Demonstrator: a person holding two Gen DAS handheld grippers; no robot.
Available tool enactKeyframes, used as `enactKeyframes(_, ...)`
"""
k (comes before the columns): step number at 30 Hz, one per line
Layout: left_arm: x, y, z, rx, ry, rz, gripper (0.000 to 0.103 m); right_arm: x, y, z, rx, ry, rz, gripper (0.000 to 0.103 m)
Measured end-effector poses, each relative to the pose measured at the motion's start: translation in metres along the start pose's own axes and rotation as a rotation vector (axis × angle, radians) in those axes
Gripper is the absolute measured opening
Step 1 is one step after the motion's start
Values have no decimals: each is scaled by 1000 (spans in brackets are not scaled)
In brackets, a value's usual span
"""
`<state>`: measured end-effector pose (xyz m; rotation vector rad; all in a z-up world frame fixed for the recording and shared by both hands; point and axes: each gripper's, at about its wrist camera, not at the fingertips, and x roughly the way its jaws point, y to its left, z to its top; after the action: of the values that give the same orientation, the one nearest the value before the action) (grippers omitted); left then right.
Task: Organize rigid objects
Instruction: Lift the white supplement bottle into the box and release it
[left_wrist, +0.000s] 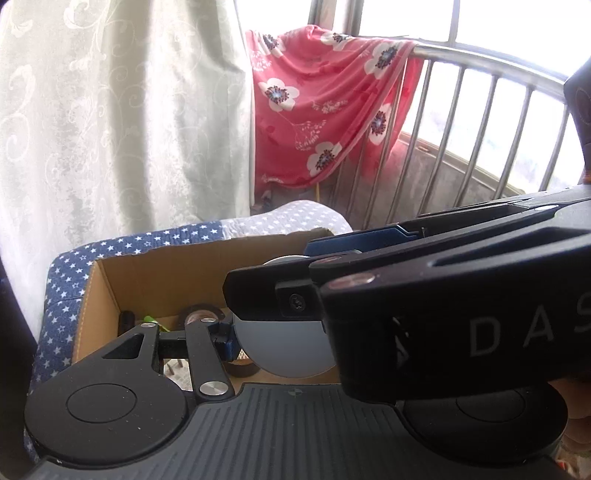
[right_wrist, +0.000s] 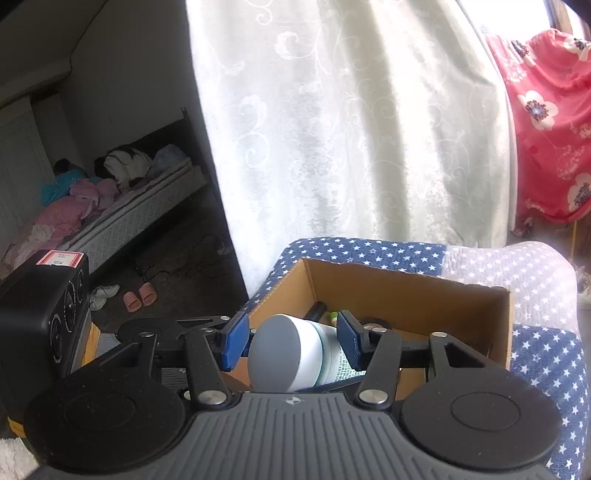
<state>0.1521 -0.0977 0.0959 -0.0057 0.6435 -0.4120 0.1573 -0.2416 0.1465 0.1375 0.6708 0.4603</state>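
A white jar with a grey lid (right_wrist: 286, 352) lies on its side between the blue pads of my right gripper (right_wrist: 291, 341), over the near edge of an open cardboard box (right_wrist: 406, 291). The pads stand beside the jar with small gaps, so the gripper looks open. In the left wrist view the jar's grey lid (left_wrist: 284, 347) shows behind the right gripper's black arm (left_wrist: 443, 295), which crosses in front. My left gripper's left finger (left_wrist: 221, 338) is visible; its right finger is hidden. A tape roll (left_wrist: 201, 314), a black item and something green lie in the box (left_wrist: 207, 266).
The box sits on a blue and grey star-patterned cushion (right_wrist: 369, 249). A pale curtain (right_wrist: 351, 129) hangs behind it. A red floral cloth (left_wrist: 325, 99) drapes over a metal railing (left_wrist: 480, 122). A black speaker (right_wrist: 40, 314) stands at the left, a bed (right_wrist: 122, 206) beyond it.
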Motion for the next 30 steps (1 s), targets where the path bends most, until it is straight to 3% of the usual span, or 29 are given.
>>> enactKeyframes(5, 51, -12, 6, -30, 66, -8, 52, 25, -64, 0, 83, 42, -27, 52)
enactKeyframes(10, 87, -16, 10, -16, 119, 59, 53, 53, -106, -3, 133, 63, -7, 51)
enactKeyframes(17, 114, -5, 12, -64, 205, 106, 53, 84, -133, -5, 154, 113, 25, 51)
enactKeyframes(20, 118, -8, 14, -56, 200, 140, 55, 93, -139, -7, 161, 140, 31, 51)
enactKeyframes(30, 123, -10, 14, -68, 219, 149, 55, 94, -148, -9, 178, 139, 20, 51)
